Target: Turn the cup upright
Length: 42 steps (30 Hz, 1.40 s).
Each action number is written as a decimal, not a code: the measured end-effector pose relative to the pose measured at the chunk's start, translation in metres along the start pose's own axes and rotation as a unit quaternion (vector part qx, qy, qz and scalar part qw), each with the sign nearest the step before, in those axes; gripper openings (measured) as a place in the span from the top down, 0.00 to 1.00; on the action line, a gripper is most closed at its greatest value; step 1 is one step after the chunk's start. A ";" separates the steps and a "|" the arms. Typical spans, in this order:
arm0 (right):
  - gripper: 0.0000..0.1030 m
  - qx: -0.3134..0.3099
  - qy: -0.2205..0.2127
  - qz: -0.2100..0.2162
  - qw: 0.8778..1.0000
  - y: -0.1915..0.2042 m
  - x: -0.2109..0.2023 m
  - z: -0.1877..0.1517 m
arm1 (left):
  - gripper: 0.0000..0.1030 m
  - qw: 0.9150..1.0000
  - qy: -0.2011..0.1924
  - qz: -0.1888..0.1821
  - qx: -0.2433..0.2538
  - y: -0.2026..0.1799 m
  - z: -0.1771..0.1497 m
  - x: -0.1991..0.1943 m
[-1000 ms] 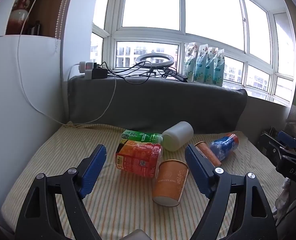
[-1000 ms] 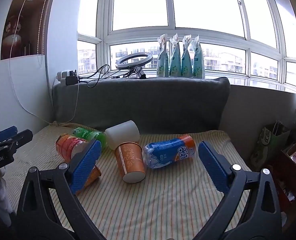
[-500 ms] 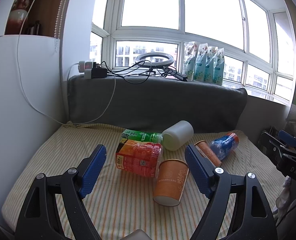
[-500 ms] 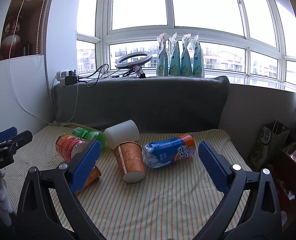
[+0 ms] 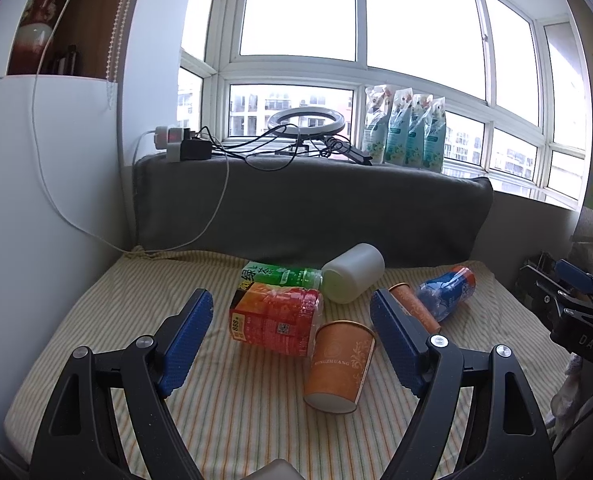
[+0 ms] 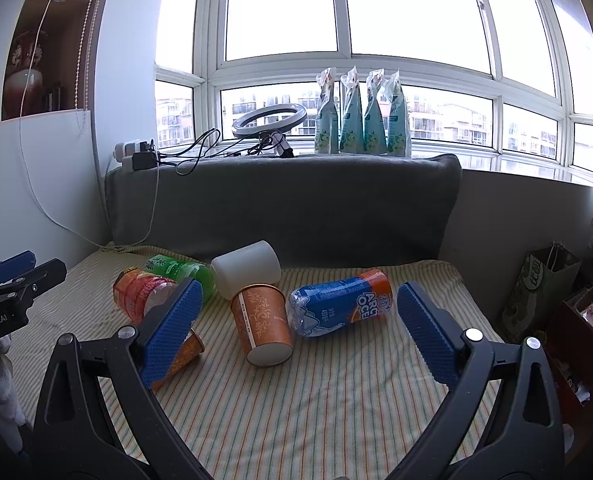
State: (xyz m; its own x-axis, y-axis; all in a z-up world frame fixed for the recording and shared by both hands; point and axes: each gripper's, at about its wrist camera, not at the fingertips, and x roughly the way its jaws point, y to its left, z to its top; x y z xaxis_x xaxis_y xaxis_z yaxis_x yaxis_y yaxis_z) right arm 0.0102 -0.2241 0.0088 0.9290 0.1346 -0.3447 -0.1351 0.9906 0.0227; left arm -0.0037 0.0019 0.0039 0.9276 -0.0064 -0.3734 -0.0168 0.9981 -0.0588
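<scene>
The left gripper [image 5: 290, 330] is hovering above the striped desk [image 5: 236, 412] with its fingers [image 5: 184, 336] released and grasping nothing. The near orange cup [image 5: 338, 364] is sitting low and right of centre in the left wrist frame, just inside the right-hand finger. It is standing inverted and slightly tilted, its white base facing the camera and its long axis running from lower frame toward upper frame.

The right gripper [image 6: 294, 330] is likewise hanging with fingers released. In the right wrist frame, the second orange cup [image 6: 262, 326] is lying between the fingers at centre, base toward the camera, long axis pointing away and up-left. By judgement, each gripper is nearer to a different cup.

Counts:
- Orange cups: two.
- White cup [image 5: 352, 272]: one, lying on its side.
- Bottles: three, all lying down: green bottle [image 5: 278, 274], orange bottle [image 5: 274, 320], blue bottle [image 6: 340, 304].
- Pouches [image 6: 362, 116] on the sill: four.
</scene>
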 end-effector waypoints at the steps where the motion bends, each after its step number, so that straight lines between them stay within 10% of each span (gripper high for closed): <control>1: 0.03 0.000 0.000 0.000 1.000 0.000 0.000 0.000 | 0.21 1.000 -0.001 0.000 0.000 -0.001 0.000 0.000; 42: 0.03 -0.003 0.002 0.002 1.000 0.004 0.002 0.000 | 0.21 1.000 -0.006 -0.002 -0.002 0.000 0.001 -0.002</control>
State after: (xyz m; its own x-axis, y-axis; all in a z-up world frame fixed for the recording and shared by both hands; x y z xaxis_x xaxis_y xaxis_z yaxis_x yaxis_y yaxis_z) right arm 0.0112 -0.2201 0.0086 0.9270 0.1382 -0.3488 -0.1409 0.9899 0.0177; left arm -0.0051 0.0024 0.0058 0.9319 -0.0099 -0.3626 -0.0146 0.9978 -0.0648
